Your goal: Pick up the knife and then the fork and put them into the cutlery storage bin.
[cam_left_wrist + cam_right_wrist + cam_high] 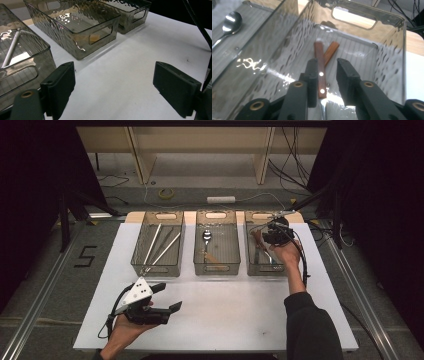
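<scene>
At the table's near edge, about seven o'clock in the high view: left gripper (162,297), black with a grey three-cornered plate, jaws spread wide over bare white tabletop (225,320), nothing between them (idle, by the look of it).

Farther off, at one o'clock: right gripper (325,75), lowered into the smoked clear plastic bin on the right (392,57). Jaws narrowly parted; the wood-handled, riveted knife (320,67) lies on the bin floor between them, and the pads do not appear to press it. A second wooden handle (331,53) crosses beneath it.

Step in hand, as judged: sorting cutlery, this piece just being set down or let go. Next move calls for lifting straight up, clear of the bin wall.

Beyond, at twelve: steel spoon (230,23) in the middle bin.

Hard to make out: knife blades, hidden below the jaws; whether the left pad touches the handle.
</scene>
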`<action>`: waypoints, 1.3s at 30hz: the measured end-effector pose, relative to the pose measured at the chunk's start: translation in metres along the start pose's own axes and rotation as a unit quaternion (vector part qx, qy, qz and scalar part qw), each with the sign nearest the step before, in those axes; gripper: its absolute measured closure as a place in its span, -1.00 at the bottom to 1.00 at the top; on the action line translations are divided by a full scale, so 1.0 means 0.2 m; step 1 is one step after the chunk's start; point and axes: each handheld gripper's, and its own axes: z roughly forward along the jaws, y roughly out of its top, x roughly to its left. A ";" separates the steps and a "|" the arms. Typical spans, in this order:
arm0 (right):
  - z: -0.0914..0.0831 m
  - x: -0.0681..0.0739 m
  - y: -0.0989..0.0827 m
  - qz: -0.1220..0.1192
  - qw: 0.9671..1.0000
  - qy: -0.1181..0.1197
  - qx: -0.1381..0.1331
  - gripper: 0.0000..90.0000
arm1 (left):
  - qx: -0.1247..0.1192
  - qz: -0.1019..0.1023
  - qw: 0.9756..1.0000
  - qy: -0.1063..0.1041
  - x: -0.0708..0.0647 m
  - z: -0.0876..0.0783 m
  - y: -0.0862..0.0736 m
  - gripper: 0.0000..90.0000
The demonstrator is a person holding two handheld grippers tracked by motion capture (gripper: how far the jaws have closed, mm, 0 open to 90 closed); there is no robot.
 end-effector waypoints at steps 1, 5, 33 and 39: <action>-0.01 0.00 0.00 -0.004 1.000 0.002 -0.003 0.54 | 0.000 0.000 1.000 0.000 0.00 0.00 0.00 -0.61; -0.03 0.00 0.00 0.004 1.000 0.016 -0.008 0.41 | 0.000 0.000 1.000 0.000 0.00 0.00 0.00 -0.61; -0.40 0.26 -0.29 -0.019 0.981 0.159 -0.113 -0.14 | 0.000 -0.005 1.000 0.004 0.00 -0.02 -0.01 -0.61; -0.47 0.28 -0.38 -0.020 0.975 0.179 -0.133 -0.16 | -0.001 -0.014 1.000 0.009 0.01 -0.03 -0.01 -0.62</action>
